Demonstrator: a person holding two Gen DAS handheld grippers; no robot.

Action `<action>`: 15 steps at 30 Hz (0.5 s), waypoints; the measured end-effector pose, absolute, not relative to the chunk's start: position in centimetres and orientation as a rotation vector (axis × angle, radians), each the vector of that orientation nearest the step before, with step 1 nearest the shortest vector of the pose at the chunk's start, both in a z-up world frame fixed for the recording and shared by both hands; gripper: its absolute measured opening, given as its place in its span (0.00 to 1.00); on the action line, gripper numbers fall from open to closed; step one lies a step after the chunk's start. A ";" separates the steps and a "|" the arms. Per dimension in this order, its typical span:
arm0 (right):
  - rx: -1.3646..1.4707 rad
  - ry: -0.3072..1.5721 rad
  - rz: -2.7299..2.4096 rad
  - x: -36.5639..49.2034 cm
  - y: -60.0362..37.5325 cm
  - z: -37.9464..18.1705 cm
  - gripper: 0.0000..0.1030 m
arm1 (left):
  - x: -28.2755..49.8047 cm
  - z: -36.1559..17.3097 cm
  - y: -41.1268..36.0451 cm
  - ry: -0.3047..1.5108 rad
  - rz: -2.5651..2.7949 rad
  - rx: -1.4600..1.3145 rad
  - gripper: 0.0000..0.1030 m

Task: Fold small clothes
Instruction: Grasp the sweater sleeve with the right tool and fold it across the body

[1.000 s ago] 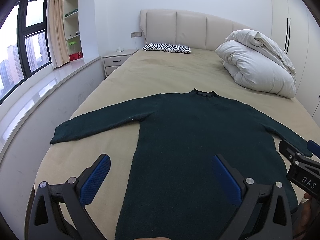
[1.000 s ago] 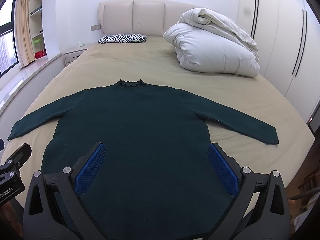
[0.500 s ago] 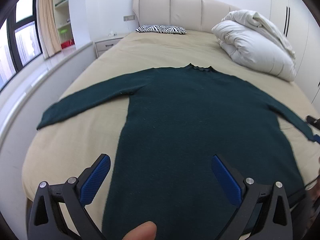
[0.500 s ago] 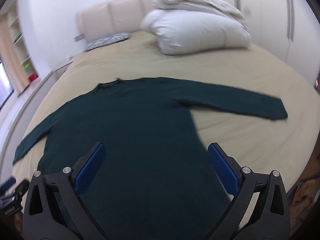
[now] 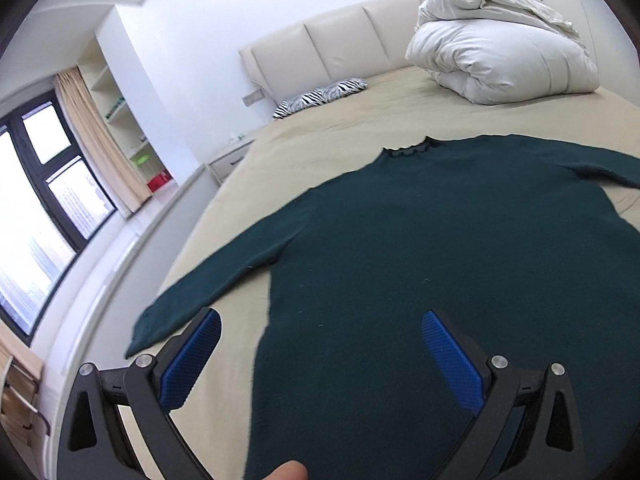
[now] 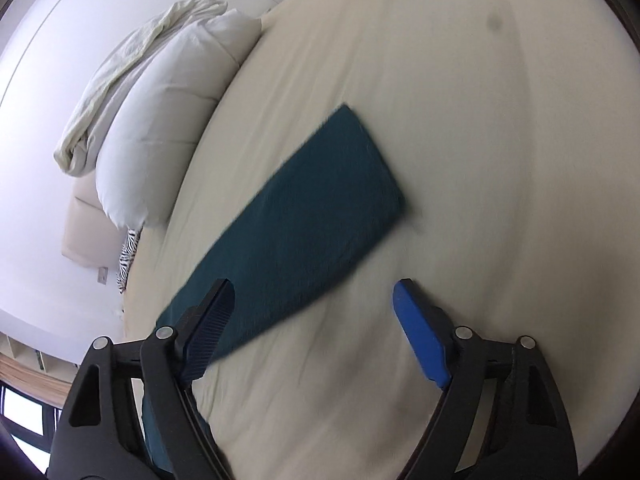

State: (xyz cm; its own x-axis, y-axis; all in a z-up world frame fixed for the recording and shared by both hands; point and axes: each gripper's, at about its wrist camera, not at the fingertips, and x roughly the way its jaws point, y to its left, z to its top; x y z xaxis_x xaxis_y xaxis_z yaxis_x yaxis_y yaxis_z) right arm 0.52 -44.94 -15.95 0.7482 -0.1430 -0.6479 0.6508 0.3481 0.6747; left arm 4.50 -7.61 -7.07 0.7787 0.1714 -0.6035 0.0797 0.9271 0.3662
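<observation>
At the far left a dark-framed window (image 5: 36, 208) and a beige curtain (image 5: 100, 140) stand beside wall shelves (image 5: 128, 120), with a nightstand (image 5: 228, 160) near the bed's left far corner. The left tool (image 5: 320, 356) hangs released, its blue pads spread wide with nothing between them, over the near left part of the bed (image 5: 320, 128). Under it a dark green sweater (image 5: 440, 240) lies flat and face-up on the tan sheet, collar toward the far headboard (image 5: 340, 40), its left sleeve (image 5: 208, 280) stretched out toward the bed's left edge, the cuff just beside the left pad. A zebra-print pillow (image 5: 320, 96) lies at the head of the bed, and a rolled white duvet (image 5: 500, 60) sits far right. A fingertip (image 5: 286, 472) shows at the bottom edge. The right tool (image 6: 312, 320) is also released, fingers wide apart, tilted over the sweater's right sleeve (image 6: 304, 216), which lies flat on the sheet with its squared cuff beyond the fingers; the left pad overlaps the sleeve in view, though touch cannot be told.
</observation>
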 end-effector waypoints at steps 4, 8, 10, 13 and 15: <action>1.128 0.499 -0.553 2.4 -46.8 -16.3 0.68 | 5.5 -7.0 -7.1 0.690 -0.001 0.318 1.00; 1.099 0.518 -0.582 4.1 -48.1 -16.1 0.36 | 6.5 -7.3 -6.6 0.714 -0.056 0.268 1.00; 1.091 0.529 -0.585 4.5 -48.5 -16.1 0.22 | 7.0 -7.5 -6.3 0.741 -0.066 0.244 1.00; 1.020 0.554 -0.612 5.6 -48.1 -14.8 0.09 | 7.0 -7.3 -5.6 0.722 -0.027 0.241 1.00; 0.951 0.556 -0.605 6.7 -46.8 -13.1 0.08 | 7.1 -7.0 -5.1 0.701 -0.014 0.234 1.00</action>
State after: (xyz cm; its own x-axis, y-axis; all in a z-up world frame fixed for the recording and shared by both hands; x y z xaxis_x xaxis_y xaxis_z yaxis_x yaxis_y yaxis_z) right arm 6.68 -46.81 -13.09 0.7047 -0.2265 -0.6723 0.6890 0.4446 0.5724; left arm 7.13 -5.07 -7.00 0.7653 0.0655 -0.6403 0.0909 0.9738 0.2082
